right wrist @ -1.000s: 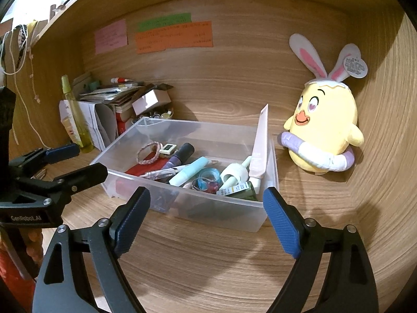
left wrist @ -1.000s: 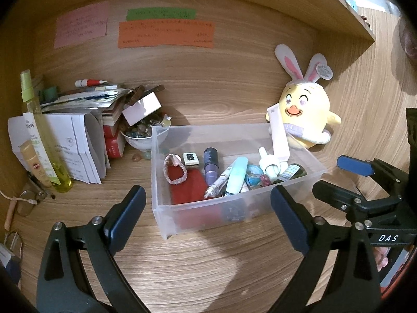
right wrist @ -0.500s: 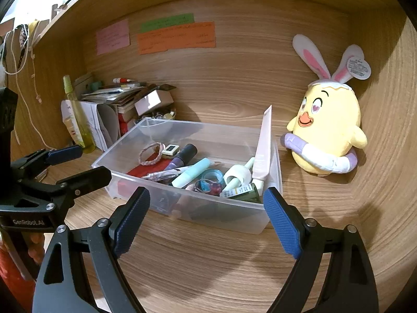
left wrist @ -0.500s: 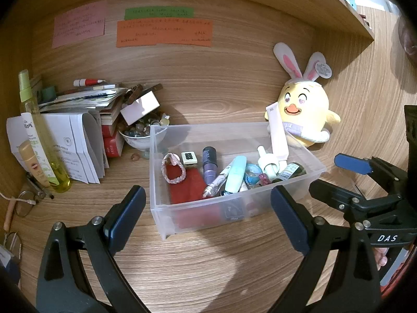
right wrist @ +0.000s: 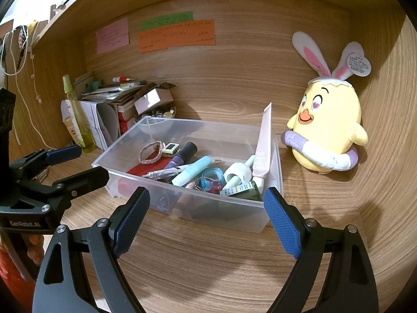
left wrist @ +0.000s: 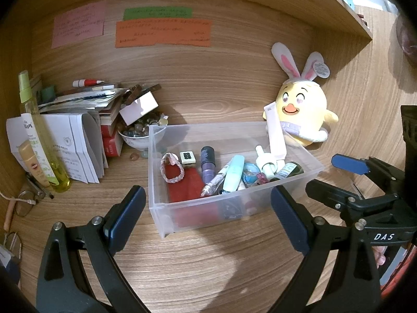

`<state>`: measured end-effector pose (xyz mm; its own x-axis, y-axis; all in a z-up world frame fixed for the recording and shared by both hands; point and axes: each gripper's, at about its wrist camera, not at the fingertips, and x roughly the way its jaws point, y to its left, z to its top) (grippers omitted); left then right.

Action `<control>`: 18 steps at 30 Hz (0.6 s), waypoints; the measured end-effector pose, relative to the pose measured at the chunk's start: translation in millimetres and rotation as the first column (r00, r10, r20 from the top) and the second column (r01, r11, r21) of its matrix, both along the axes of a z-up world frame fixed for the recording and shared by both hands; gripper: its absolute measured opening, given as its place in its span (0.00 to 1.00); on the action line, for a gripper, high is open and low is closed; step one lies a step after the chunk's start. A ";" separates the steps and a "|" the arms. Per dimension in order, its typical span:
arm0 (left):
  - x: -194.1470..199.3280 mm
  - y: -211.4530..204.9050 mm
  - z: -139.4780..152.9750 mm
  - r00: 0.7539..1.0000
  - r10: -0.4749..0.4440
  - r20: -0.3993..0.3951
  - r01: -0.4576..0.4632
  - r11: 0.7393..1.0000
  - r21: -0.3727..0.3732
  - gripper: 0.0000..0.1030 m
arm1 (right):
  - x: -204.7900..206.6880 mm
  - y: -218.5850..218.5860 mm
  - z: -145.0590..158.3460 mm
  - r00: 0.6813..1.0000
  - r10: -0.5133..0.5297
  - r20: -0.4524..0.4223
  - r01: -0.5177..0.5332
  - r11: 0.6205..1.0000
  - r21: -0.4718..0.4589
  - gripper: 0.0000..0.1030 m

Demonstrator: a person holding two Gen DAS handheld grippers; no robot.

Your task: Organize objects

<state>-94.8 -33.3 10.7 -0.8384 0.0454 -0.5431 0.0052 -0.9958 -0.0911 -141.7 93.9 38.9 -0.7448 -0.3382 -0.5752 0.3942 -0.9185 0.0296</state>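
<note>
Before the bin (left wrist: 234, 208), both grippers, left (left wrist: 206, 221) and right (right wrist: 206, 219), are hanging wide open and empty, barely drifting since a second ago, its small items already lying inside.

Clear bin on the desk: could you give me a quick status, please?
Left gripper, right gripper open, empty, short of bin. Clear bin holds mixed small items. Nothing between.

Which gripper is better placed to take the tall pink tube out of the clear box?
Probably the right gripper: the pink tube leans at the clear box's right end, close ahead of it. Both grippers are open and empty.
</note>
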 end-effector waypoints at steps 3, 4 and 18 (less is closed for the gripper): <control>1.4 1.3 1.0 1.000 -0.005 -0.002 0.005 1.000 -0.003 0.95 | 0.3 -0.3 0.0 1.000 -0.001 -0.001 0.001 1.000 0.000 0.85; 1.7 1.7 1.2 1.000 -0.007 -0.002 0.007 1.000 -0.003 0.95 | 0.4 -0.3 -0.2 1.000 -0.001 -0.002 0.001 1.000 0.001 0.85; 3.1 2.7 2.4 1.000 -0.015 -0.001 0.015 1.000 0.001 0.95 | -0.4 1.5 -1.1 1.000 0.002 0.001 -0.002 1.000 -0.001 0.85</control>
